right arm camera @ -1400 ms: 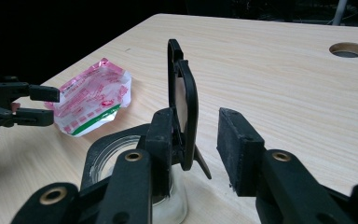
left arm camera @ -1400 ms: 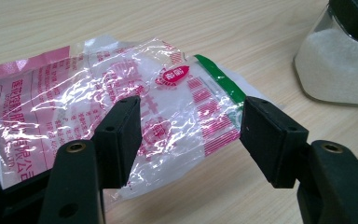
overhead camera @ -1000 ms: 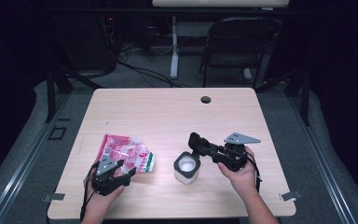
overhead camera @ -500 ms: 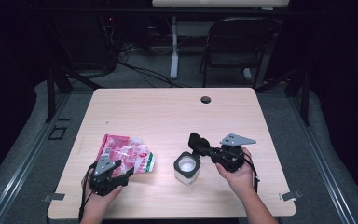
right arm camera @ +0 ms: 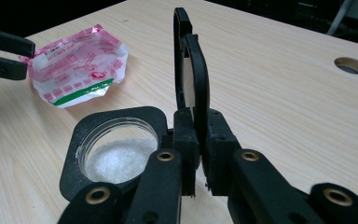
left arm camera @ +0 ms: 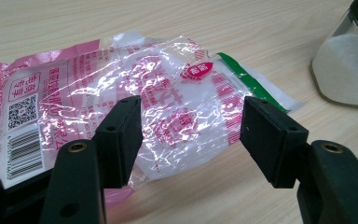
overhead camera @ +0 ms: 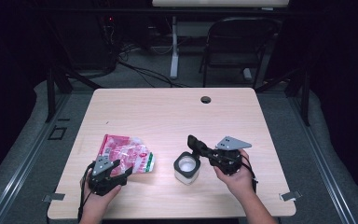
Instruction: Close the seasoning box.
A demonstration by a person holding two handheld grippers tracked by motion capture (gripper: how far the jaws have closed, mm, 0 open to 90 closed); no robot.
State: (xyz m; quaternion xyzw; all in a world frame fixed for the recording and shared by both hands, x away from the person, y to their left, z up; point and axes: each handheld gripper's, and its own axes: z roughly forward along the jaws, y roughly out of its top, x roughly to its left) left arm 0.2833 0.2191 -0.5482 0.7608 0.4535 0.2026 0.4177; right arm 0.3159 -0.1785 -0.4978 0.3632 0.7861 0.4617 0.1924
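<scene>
The right gripper (right arm camera: 196,140), its jaws having just been closing, pinches the upright hinged lid (right arm camera: 191,70) of the jar (right arm camera: 114,151) just beside its tips. The lid is thin, stiff and probably slick; grip near its edge. The left gripper (left arm camera: 189,135) stands spread over the soft, crinkly bag (left arm camera: 121,93).

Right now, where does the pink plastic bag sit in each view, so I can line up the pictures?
High view: the pink plastic bag lies lower left on the table, just ahead of the left gripper.
Left gripper view: it spreads across the middle, behind the open jaws.
Right gripper view: it sits upper left, beyond the jar.
Shared landmark: the jar of white grains, with the bag's green edge towards it.
</scene>
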